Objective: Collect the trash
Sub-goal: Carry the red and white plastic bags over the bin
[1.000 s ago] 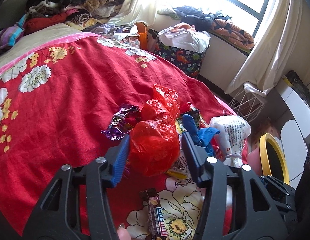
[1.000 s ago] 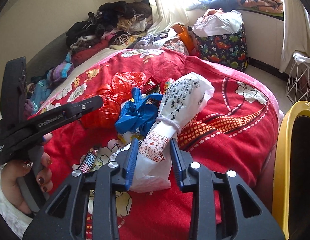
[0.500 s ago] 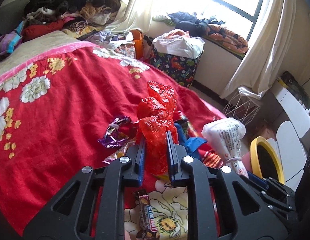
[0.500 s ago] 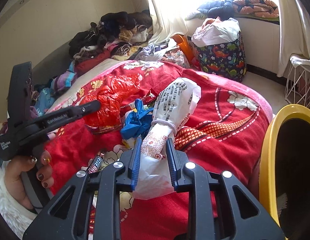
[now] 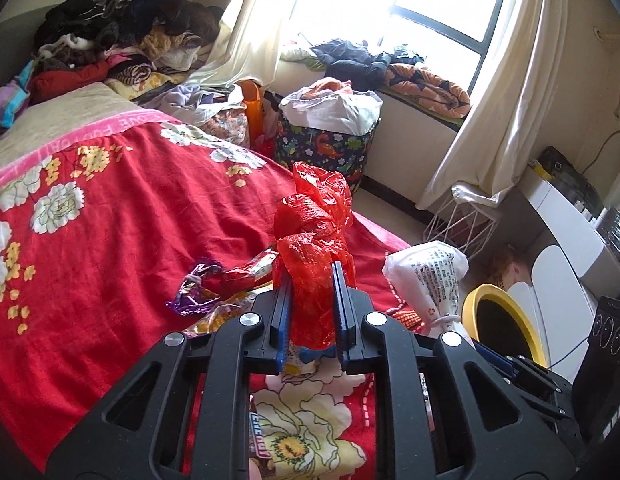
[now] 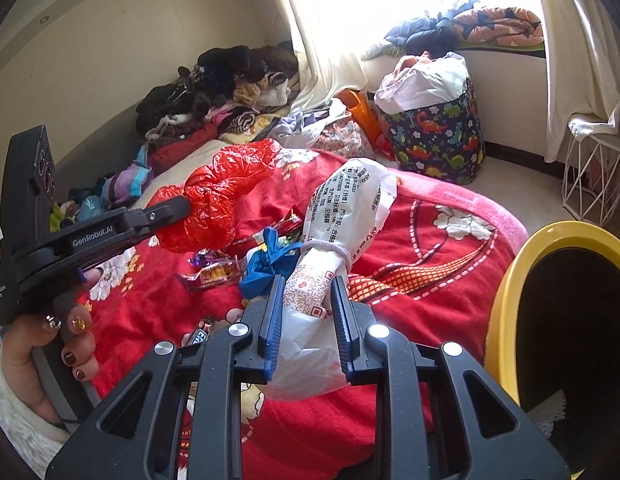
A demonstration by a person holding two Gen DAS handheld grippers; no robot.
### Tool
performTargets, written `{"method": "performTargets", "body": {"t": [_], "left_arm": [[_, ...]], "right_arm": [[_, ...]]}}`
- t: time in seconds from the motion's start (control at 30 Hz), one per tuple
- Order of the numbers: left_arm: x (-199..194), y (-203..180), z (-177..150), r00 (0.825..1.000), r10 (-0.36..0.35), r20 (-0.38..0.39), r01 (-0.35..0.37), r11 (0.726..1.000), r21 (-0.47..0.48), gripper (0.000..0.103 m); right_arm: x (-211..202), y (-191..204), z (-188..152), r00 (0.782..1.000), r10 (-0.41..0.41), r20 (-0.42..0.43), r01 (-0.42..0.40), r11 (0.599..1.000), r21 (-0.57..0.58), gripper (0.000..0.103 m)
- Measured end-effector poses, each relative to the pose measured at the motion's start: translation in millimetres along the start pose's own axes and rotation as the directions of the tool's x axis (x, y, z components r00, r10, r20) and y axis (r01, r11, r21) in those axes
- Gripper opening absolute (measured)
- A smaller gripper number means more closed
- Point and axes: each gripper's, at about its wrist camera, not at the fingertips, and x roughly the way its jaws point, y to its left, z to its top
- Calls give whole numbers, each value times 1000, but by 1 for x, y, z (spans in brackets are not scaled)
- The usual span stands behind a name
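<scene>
- Left wrist view: left tool (image 5: 312,308) has just clamped nearly shut on red bag (image 5: 314,248), clear of bed (image 5: 109,220).
- Right tool (image 6: 305,316) has narrowed too, pinching white bag (image 6: 342,216).
- Keep both squeezed; carry over yellow bin (image 6: 506,292), release inside the rim.
- Wrappers (image 6: 213,270) remain.

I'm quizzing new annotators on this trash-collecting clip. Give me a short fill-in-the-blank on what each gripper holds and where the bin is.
1. The left gripper is shut on a crumpled plastic bag whose colour is ____.
2. The right gripper is shut on a printed ____ plastic bag tied with a band.
3. The bin beside the bed has a ____ rim.
4. A crumpled blue bag lies on the ____ blanket.

Missing words: red; white; yellow; red
</scene>
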Motion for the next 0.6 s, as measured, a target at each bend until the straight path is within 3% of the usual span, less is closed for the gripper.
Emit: {"method": "performTargets", "body": {"t": [0.6], "left_arm": [[0, -34, -3, 999, -44, -8, 45, 996, 73, 12]], "right_arm": [[-29, -15, 4, 997, -35, 63, 34, 999, 19, 18]]}}
